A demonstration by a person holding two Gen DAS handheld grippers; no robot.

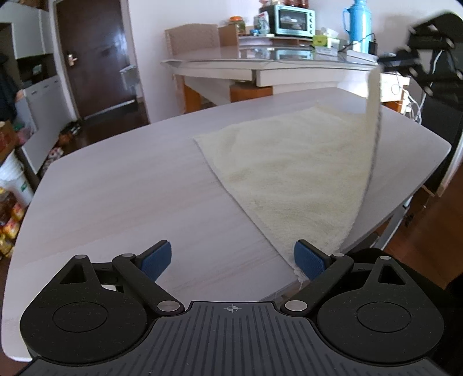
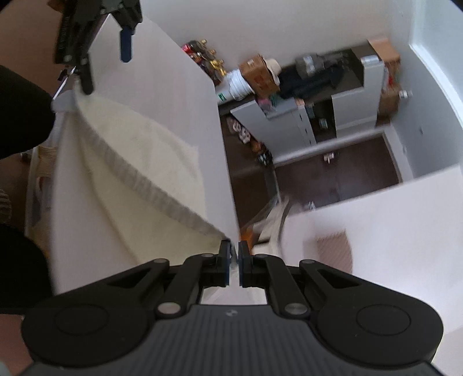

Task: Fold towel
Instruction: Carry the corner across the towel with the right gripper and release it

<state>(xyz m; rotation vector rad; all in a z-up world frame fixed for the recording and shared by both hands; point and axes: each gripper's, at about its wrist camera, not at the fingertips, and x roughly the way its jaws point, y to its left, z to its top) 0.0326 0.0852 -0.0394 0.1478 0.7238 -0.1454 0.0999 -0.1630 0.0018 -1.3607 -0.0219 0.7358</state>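
Observation:
A cream towel (image 1: 289, 173) lies on the pale wooden table (image 1: 115, 188). Its far right corner is pulled up into a taut strip (image 1: 373, 98) that reaches my right gripper (image 1: 387, 59) at the upper right. In the right wrist view that gripper (image 2: 234, 256) is shut on the towel's corner, and the towel (image 2: 139, 150) hangs away from it with its woven hem stretched straight. My left gripper (image 1: 231, 261) is open low over the table, its right pad (image 1: 308, 263) beside the towel's near corner and nothing between its jaws. It also shows in the right wrist view as the left gripper (image 2: 107, 66), open.
Behind the table stands a glass-topped table (image 1: 260, 62) with a teal toaster oven (image 1: 292, 17) and a blue thermos (image 1: 358, 26), and a chair (image 1: 194, 40) beside it. A dark door (image 1: 92, 55) and a white bucket (image 1: 13, 179) are at the left. A dark sleeve (image 2: 20, 115) fills the right wrist view's left edge.

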